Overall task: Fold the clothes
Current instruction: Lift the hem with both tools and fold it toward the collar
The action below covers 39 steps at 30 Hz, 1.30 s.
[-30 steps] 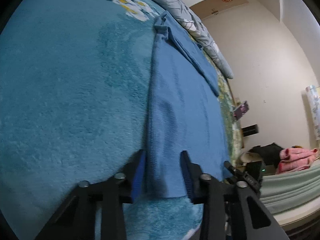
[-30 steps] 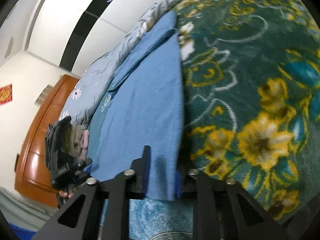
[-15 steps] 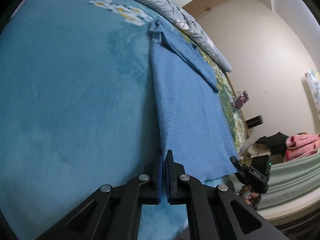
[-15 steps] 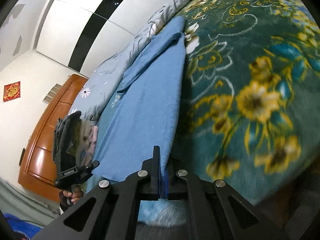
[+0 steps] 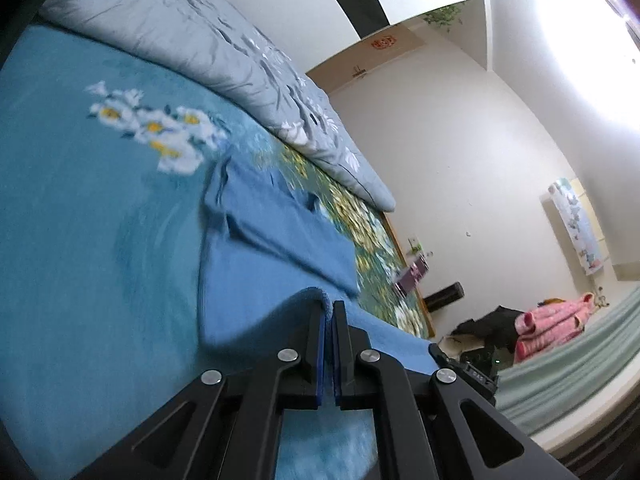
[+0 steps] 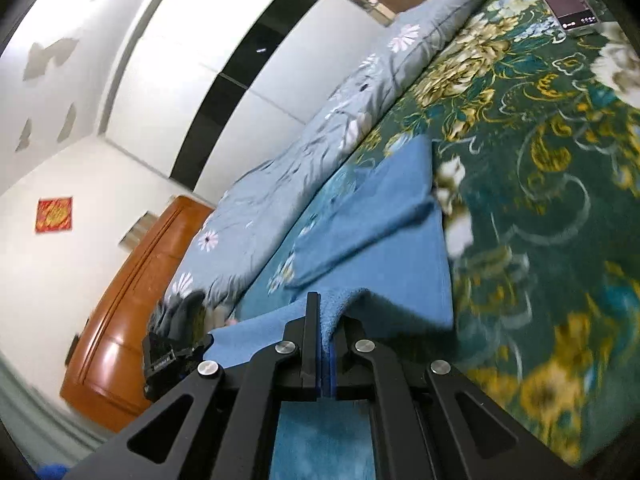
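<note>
Folding is only at its first step: both near corners of the blue garment [image 5: 256, 264] are gripped and raised off the bed [image 5: 80, 240], while the far half lies flat on the blanket with a sleeve turned over across it. No full fold is laid down yet; by my reading, carrying the near hem up to the far end is what remains, then any further folds.

In the left wrist view the left tool [image 5: 327, 308] sits at lower centre of the frame, its jaws pressed together on a raised ridge of the cloth, which drapes away to the right toward the other tool at the lower right edge. In the right wrist view the right tool [image 6: 327, 304] is likewise at lower centre, clamped on a bunched fold of the blue garment [image 6: 384, 240]; the cloth runs from the pinch up toward the middle of the frame, lying between the grey quilt [image 6: 320, 132] at upper left and the green flowered blanket [image 6: 540, 200] at right.
</note>
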### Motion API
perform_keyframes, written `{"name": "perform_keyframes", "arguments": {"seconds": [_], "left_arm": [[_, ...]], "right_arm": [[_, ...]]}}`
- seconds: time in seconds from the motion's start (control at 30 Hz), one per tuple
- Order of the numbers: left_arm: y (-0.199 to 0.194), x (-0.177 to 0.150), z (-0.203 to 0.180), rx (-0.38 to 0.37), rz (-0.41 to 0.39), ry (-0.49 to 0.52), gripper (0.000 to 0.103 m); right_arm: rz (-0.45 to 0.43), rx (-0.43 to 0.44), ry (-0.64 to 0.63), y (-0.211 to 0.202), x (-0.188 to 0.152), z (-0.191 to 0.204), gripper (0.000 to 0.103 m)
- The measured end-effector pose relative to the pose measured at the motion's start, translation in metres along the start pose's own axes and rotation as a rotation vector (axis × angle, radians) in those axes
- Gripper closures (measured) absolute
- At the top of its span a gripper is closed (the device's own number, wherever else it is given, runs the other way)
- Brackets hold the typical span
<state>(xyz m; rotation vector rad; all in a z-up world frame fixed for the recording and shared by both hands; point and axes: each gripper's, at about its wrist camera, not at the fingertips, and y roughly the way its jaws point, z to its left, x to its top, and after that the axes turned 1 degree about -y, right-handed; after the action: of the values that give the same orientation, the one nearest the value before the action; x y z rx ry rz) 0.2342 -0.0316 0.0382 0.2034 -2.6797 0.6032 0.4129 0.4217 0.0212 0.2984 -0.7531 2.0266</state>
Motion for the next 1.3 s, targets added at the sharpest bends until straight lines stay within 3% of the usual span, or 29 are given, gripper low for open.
{"name": "perform_keyframes", "arguments": {"seconds": [0.2,0.4,0.6,0.73,0.8,0.87,0.93,0.97,1.13,1.3], "left_arm": [[0.048,0.058,0.019,0.022,0.009,-0.029,0.1],[0.103,0.112,0.045,0.061,0.038,-0.108,0.1],[0.139,0.129,0.069,0.119,0.049,-0.157,0.099],[0.148,0.132,0.081,0.077,0.054,-0.221,0.098],[0.149,0.135,0.083,0.037,0.05,-0.24,0.092],[0.146,0.139,0.083,-0.01,0.027,-0.255,0.071],[0.139,0.144,0.086,-0.06,-0.022,-0.28,0.064],[0.136,0.146,0.087,-0.06,-0.036,-0.287,0.064],[0.124,0.143,0.088,0.051,-0.041,-0.261,0.06],[0.114,0.119,0.065,0.212,0.016,-0.051,0.049]], "right_arm": [[0.031,-0.107,0.02,0.051,0.062,-0.021,0.101],[0.067,-0.137,0.117,0.1,0.112,-0.054,0.1],[0.11,-0.203,0.18,0.139,0.135,-0.082,0.099],[0.128,-0.199,0.217,0.146,0.138,-0.091,0.099],[0.13,-0.179,0.226,0.145,0.141,-0.093,0.098],[0.102,-0.144,0.235,0.139,0.148,-0.094,0.079],[0.053,-0.129,0.247,0.128,0.155,-0.097,0.065],[0.036,-0.134,0.25,0.123,0.157,-0.098,0.065],[0.046,-0.183,0.233,0.106,0.151,-0.109,0.065],[0.062,-0.223,0.172,0.082,0.128,-0.113,0.064]]}}
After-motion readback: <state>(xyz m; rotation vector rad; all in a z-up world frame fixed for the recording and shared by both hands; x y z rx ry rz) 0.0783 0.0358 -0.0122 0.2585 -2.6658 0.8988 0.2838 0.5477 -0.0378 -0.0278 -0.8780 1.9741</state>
